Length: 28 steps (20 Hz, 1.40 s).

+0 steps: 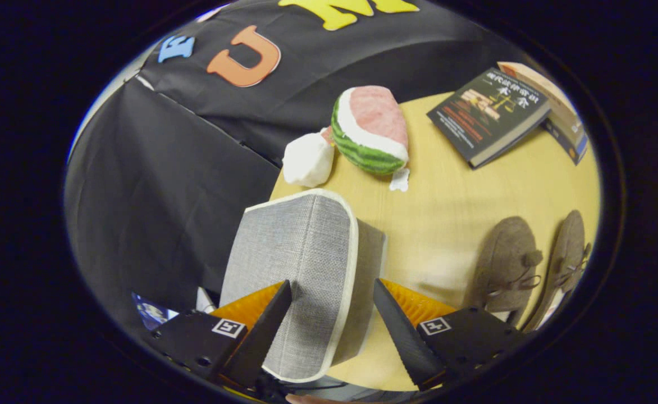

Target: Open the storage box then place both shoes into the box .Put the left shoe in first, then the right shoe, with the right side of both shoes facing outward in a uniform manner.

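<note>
A grey fabric storage box [301, 269] with white piping stands on the wooden table [452, 207], its lid down. My gripper [332, 292] is open, its two fingers either side of the box's near end, with the box between them. I cannot tell whether the fingers touch the fabric. Two brown felt shoes with laces lie side by side to the right of the right finger: one shoe [506, 264] nearer the box, the other shoe [565, 258] beyond it at the table's rim.
A plush watermelon slice [371, 129] and a white plush lump [308, 160] lie beyond the box near the table's far edge. Two books [489, 115] rest at the far right. The booth's black cloth hangs to the left and behind.
</note>
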Tool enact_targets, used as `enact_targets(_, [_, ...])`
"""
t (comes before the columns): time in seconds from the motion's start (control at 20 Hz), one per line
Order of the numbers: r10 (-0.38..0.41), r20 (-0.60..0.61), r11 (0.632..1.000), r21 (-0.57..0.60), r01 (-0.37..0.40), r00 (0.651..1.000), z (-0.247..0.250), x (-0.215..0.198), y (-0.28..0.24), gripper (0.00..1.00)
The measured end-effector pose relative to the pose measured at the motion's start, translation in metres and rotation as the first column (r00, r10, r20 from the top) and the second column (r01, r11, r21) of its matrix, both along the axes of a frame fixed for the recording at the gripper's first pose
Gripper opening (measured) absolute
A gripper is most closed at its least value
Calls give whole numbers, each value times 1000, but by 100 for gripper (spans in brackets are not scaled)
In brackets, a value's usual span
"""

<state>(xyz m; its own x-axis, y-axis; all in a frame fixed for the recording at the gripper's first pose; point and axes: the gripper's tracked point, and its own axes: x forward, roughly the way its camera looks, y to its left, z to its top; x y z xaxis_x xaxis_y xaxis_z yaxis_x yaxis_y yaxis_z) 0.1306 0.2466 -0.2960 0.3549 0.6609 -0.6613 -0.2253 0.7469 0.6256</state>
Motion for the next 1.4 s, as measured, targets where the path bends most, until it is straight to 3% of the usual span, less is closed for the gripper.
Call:
enact_targets(0.3, [32, -197, 982, 189, 6, 980, -9, -3, 9, 99])
enact_targets(0.35, [38, -212, 979, 205, 6, 977, -7, -4, 10, 95])
enact_targets(0.4, [40, -210, 978, 209, 5, 977, -7, -3, 10, 84])
enact_targets(0.5, [68, -182, 971, 237, -24, 981, -3, -2, 14, 84])
enact_targets(0.6, [88, -195, 969, 242, -39, 977, -5, -3, 15, 68])
enact_targets(0.75, [98, -188, 972, 229, -54, 977, -4, -3, 8, 68])
enact_targets(0.9, [120, -168, 977, 195, -87, 978, -3, -6, 3, 56])
enact_targets(1.05, [152, -166, 974, 192, -119, 974, 8, -18, 2, 56])
enact_targets(1.2, [120, -162, 983, 157, -94, 979, 6, -12, -1, 31])
enact_targets(1.4, [137, -149, 980, 163, -113, 979, 16, -17, -5, 26])
